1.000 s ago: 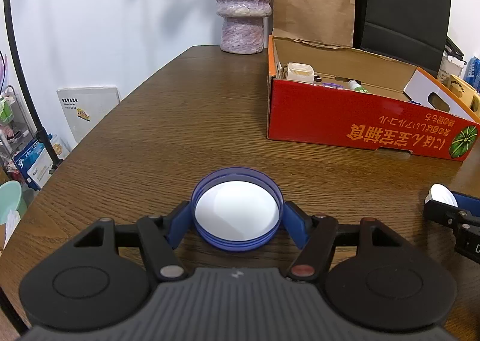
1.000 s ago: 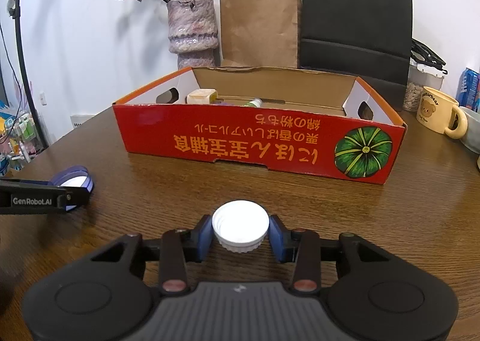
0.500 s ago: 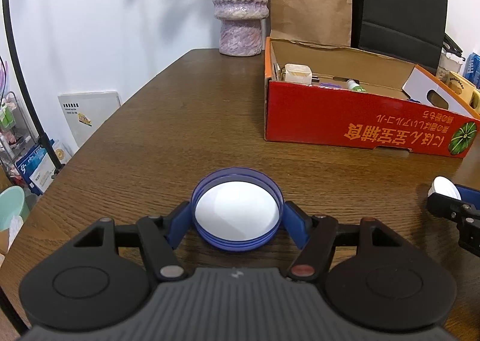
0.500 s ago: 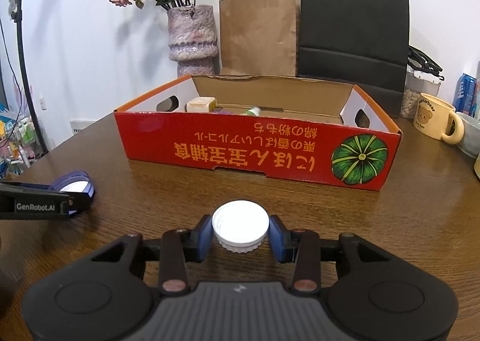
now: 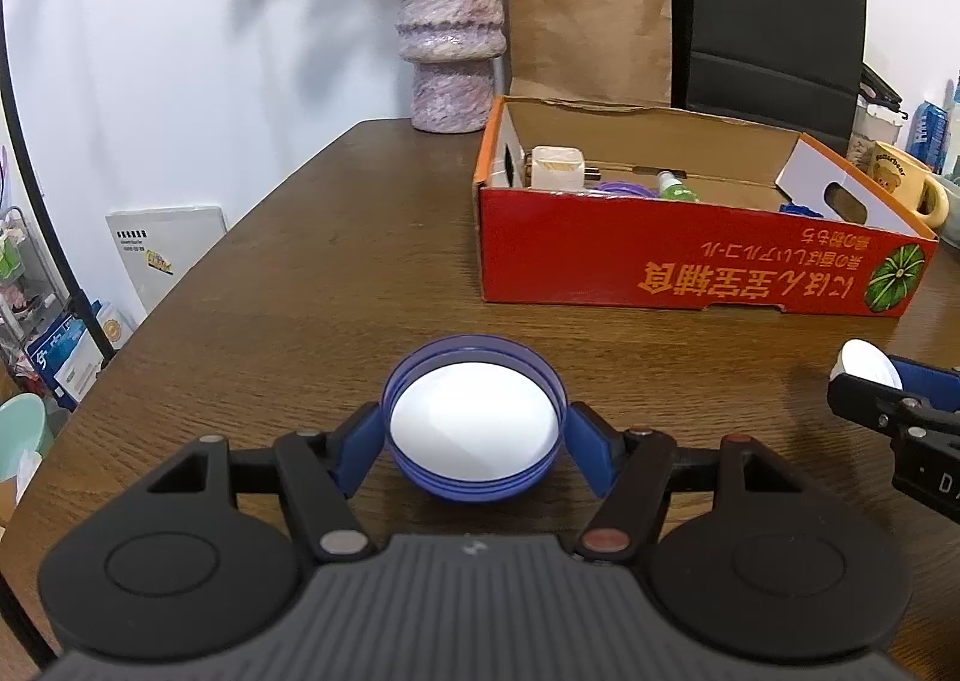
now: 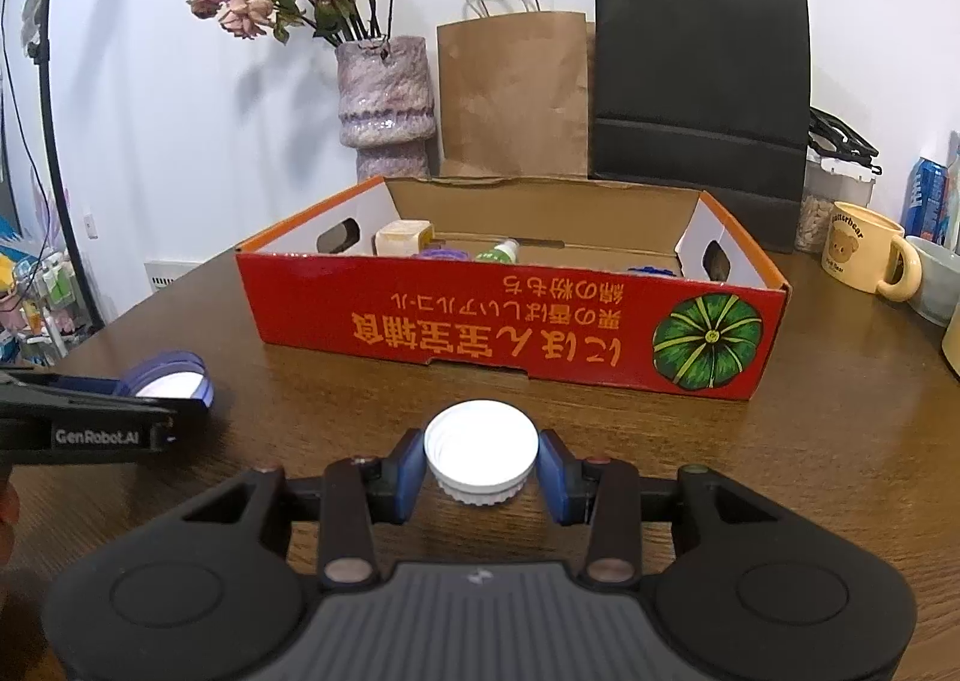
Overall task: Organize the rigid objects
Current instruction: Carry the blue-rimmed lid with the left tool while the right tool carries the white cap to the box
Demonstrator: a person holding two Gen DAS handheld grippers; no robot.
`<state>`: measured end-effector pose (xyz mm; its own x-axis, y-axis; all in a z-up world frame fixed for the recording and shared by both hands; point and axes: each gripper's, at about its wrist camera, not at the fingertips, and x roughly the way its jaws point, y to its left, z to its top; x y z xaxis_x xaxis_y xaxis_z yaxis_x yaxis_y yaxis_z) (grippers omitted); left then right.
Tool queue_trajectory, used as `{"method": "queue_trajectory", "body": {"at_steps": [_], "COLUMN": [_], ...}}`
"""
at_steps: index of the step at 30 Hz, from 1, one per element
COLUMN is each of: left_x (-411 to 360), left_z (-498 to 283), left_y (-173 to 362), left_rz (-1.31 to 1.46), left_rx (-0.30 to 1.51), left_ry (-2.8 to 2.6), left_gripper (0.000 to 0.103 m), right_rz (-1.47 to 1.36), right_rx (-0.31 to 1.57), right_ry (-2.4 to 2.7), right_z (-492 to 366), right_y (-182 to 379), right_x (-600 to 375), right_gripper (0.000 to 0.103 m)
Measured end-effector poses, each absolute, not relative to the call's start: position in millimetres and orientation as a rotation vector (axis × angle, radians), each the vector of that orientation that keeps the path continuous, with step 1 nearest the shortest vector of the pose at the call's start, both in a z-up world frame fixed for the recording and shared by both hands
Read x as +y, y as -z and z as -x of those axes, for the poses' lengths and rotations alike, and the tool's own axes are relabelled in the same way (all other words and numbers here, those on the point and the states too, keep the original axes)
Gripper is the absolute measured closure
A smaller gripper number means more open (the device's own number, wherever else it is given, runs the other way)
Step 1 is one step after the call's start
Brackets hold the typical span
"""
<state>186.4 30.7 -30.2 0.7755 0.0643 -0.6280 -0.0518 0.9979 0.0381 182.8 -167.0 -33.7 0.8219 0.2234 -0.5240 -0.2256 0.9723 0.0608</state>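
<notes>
the left tongs (image 5: 474, 441) are clamped on a purple lid (image 5: 474, 429) with a white inside, held open side up just above the wooden surface (image 5: 300, 273) near its left edge. the right tongs (image 6: 480, 468) are clamped on a white ribbed cap (image 6: 480, 450), also over the surface. beyond both, toward the far edge, sits the red cardboard box (image 6: 510, 321), holding a few small items. a vase (image 6: 387, 99) and two paper bags stand behind it.

Left gripper (image 5: 474, 438) and right gripper (image 6: 480, 459) — both clamped, tilted downward, side by side.
</notes>
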Motion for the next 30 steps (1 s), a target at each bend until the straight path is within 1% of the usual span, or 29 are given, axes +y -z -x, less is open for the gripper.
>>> {"method": "queue_trajectory", "body": {"at_steps": [30], "left_x": [-23], "left_z": [-201], "left_y": [-7], "left_rz": [-0.048], "left_rx": [0.606], "left_ry": [-0.012], "left_gripper": [0.035], "right_rz": [-0.026], "right_rx": [0.439], "right_ry": [-0.208], "right_z": [-187], "right_y": [-5], "right_x": [-200], "right_gripper": [0.064]}}
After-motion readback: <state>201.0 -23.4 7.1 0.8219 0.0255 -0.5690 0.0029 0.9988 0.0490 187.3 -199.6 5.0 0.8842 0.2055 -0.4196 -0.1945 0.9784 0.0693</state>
